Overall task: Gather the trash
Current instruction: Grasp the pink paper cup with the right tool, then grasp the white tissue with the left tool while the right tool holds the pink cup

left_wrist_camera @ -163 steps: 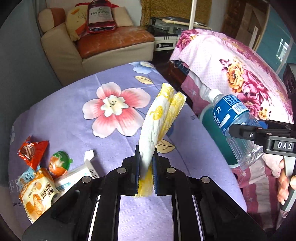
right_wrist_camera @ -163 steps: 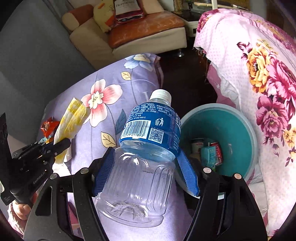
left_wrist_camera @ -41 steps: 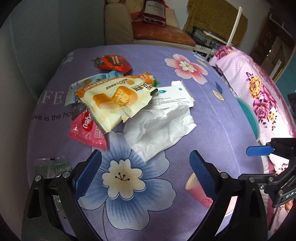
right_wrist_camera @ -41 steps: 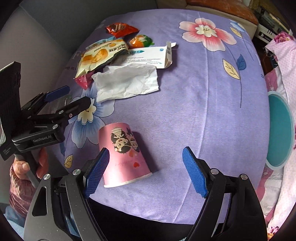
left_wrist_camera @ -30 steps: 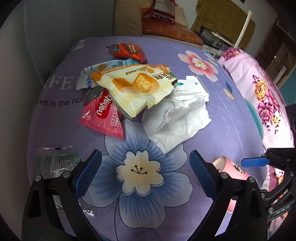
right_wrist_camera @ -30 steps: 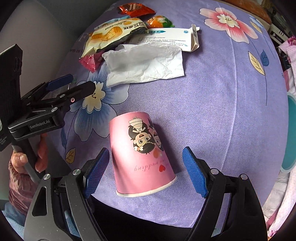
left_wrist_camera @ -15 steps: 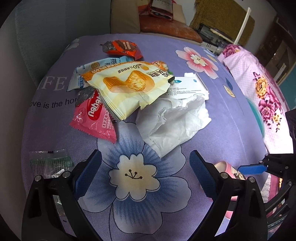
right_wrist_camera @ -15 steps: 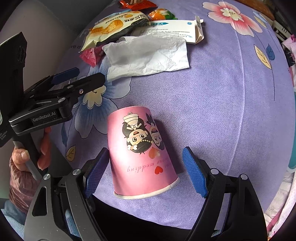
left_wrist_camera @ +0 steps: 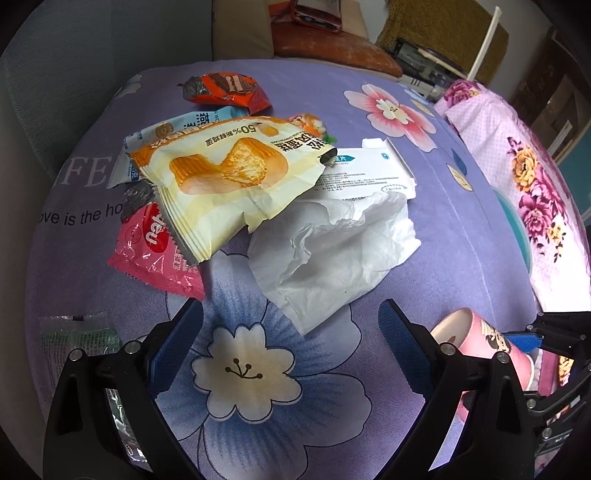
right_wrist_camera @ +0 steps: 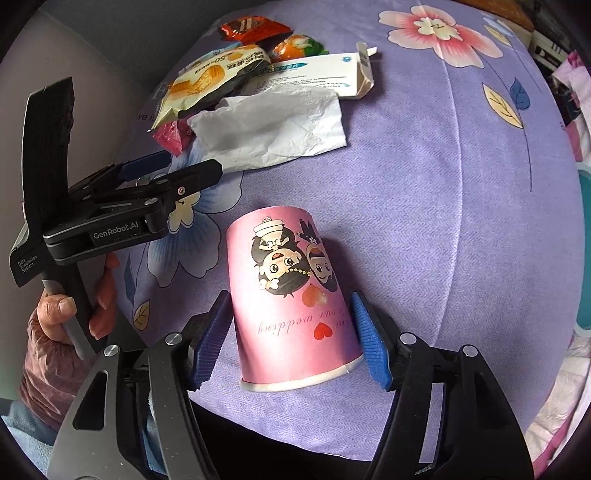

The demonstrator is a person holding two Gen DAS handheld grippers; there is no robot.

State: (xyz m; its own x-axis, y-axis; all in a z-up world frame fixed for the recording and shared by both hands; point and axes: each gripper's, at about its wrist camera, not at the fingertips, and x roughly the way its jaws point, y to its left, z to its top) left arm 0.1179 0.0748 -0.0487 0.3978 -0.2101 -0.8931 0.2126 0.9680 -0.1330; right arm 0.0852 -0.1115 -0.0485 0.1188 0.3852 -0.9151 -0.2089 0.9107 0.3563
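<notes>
A pink paper cup [right_wrist_camera: 295,295] with cartoon figures stands upside down near the front edge of the purple flowered surface [right_wrist_camera: 443,206]. My right gripper [right_wrist_camera: 291,343] has its blue pads on both sides of the cup, closed in against it. The cup also shows in the left wrist view [left_wrist_camera: 480,339]. My left gripper [left_wrist_camera: 291,347] is open and empty, hovering over a blue flower print, just short of a crumpled white tissue [left_wrist_camera: 332,254]. Behind the tissue lies a pile of wrappers: a yellow snack bag [left_wrist_camera: 229,177], a pink packet [left_wrist_camera: 155,258], a red wrapper [left_wrist_camera: 225,90].
A flat white medicine box [left_wrist_camera: 365,173] lies behind the tissue. A clear green-printed wrapper [left_wrist_camera: 74,336] lies at the left front. A teal bin [right_wrist_camera: 583,251] stands beyond the right edge, beside a pink floral bed [left_wrist_camera: 535,184]. A sofa [left_wrist_camera: 295,33] stands behind.
My right gripper has moved forward onto the pink cup and its jaws have narrowed from wide open to against the cup's sides. My left gripper has drifted slightly and stays open.
</notes>
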